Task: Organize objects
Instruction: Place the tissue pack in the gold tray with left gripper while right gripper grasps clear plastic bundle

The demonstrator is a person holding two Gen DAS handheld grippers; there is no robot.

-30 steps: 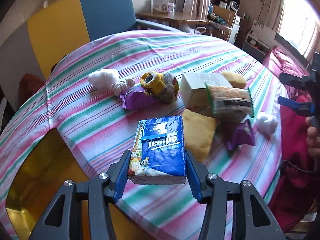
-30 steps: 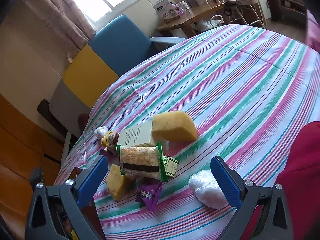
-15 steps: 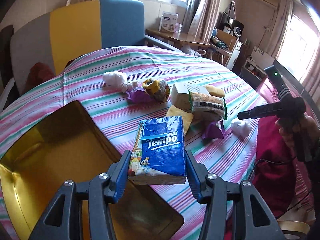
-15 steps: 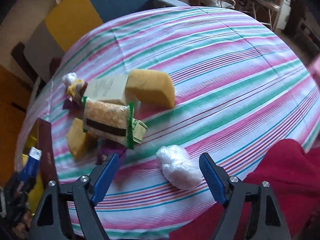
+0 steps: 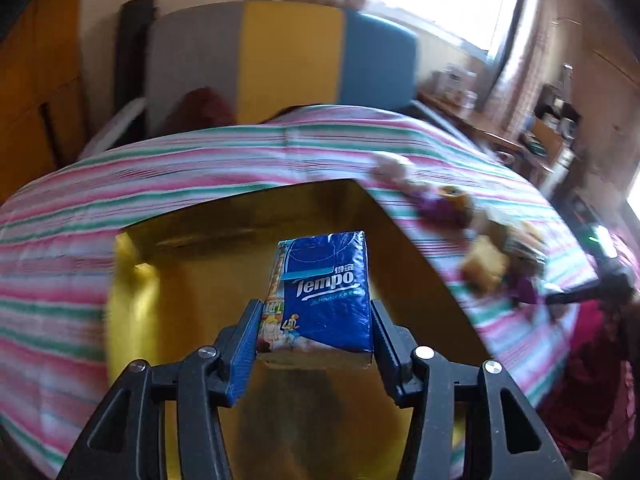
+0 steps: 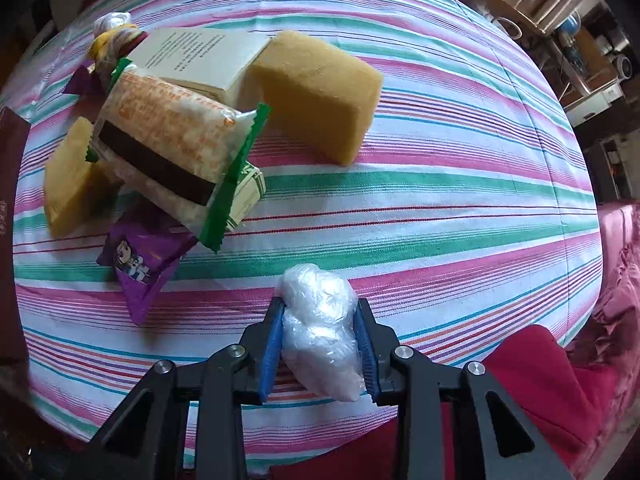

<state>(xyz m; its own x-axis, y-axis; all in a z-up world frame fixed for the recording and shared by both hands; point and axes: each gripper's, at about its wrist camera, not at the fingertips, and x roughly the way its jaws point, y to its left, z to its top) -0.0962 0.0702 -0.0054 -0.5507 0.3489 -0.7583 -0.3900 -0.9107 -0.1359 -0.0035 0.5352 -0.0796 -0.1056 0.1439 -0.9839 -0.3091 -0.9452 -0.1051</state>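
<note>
Clamping a blue Tempo tissue pack (image 5: 326, 292), the left claw (image 5: 316, 344) holds it over the open yellow box (image 5: 132, 280) on the striped counter (image 6: 440, 184). The right claw (image 6: 320, 344), jaws just closing, now pinches a crumpled clear plastic bag (image 6: 320, 320) near the counter's edge.

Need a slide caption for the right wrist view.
Right tool clamps a crumpled plastic bag on the striped tablecloth.
</note>
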